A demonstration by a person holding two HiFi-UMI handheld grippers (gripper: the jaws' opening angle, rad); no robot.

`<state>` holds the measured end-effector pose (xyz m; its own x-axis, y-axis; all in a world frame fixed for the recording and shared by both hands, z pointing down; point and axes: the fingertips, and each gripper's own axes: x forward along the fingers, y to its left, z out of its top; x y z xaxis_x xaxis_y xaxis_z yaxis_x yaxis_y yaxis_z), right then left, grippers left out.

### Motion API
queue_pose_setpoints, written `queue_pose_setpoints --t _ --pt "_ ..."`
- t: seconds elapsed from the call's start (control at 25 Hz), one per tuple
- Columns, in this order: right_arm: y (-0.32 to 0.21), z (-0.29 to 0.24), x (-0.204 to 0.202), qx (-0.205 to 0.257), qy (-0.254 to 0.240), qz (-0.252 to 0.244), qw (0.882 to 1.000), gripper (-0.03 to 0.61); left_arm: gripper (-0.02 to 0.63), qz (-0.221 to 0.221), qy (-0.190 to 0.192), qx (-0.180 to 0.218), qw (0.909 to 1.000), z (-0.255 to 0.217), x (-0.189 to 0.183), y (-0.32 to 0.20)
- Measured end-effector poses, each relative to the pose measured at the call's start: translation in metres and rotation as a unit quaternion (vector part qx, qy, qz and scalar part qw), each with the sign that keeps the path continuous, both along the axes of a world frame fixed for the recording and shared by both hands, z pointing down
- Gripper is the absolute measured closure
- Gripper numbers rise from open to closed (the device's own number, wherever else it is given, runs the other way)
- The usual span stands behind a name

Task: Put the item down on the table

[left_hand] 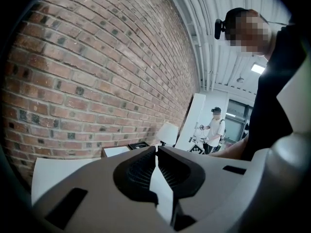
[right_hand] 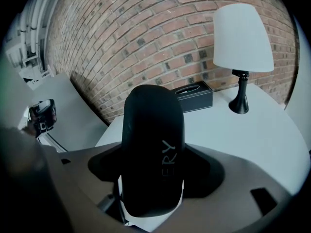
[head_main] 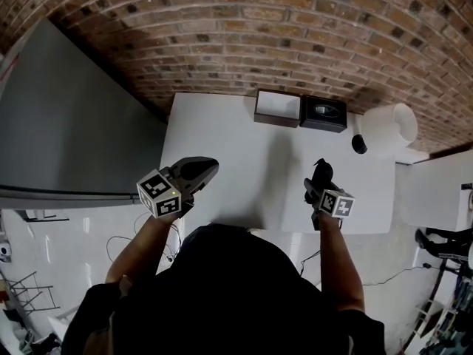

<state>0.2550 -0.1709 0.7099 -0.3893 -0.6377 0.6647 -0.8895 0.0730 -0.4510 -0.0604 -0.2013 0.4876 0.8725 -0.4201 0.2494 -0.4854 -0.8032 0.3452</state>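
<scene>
A: While the right gripper [head_main: 322,182] hangs over the near right part of the table, where is the item?

B: The black, round-topped item with a white lower edge and pale letters on its side [right_hand: 153,144] sits between that gripper's jaws. They stand wide and press on both its flanks. It is gripped, rounded end pointing away from the hand.

A: Down on the surface?

B: Cannot tell. It is over the white rectangular table [head_main: 236,161]; no view shows contact.

A: Left gripper?

B: The left gripper [head_main: 209,168] is at the table's near left edge. Its jaws are closed tip to tip with nothing between them; only white tabletop shows through the slit behind the tips.

A: Surroundings, outward.

B: At the far edge a brown box with a white top [head_main: 278,107] sits just beside a black tissue box with an oval slot [head_main: 323,113]. At the far right corner is a lamp with a white shade and a black foot [right_hand: 241,38]. A red brick wall [head_main: 244,35] runs behind and a grey flat panel [head_main: 66,124] stands left of the table. A second person in a white shirt [left_hand: 215,127] stands well apart.
</scene>
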Motion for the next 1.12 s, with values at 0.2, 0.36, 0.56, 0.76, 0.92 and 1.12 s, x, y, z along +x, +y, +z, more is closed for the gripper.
queue_pose_setpoints --t 0.2,0.36,0.56,0.76,0.92,1.12 --pt "0.000 0.022 -0.004 -0.022 -0.009 0.004 1.000 0.232 0.581 -0.008 -0.005 -0.009 0.9999 0.007 -0.012 -0.003" --pt "-0.005 0.043 -0.004 -0.039 -0.002 0.002 0.999 0.232 0.580 -0.015 -0.008 -0.014 0.9998 0.011 -0.020 -0.008" --pt "-0.011 0.055 -0.006 -0.051 0.009 -0.003 0.999 0.232 0.581 -0.016 -0.009 -0.020 0.9996 0.016 -0.023 -0.015" --pt "-0.020 0.070 -0.003 -0.060 0.018 -0.005 0.998 0.232 0.581 -0.018 -0.014 -0.029 0.9993 0.019 -0.026 -0.024" --pt "-0.020 0.088 -0.004 -0.075 0.002 0.000 0.997 0.232 0.581 -0.019 -0.019 -0.030 0.9992 0.022 -0.027 -0.031" --pt "-0.021 0.104 -0.003 -0.098 0.005 0.002 0.995 0.232 0.581 -0.018 -0.022 -0.035 0.9990 0.026 -0.028 -0.039"
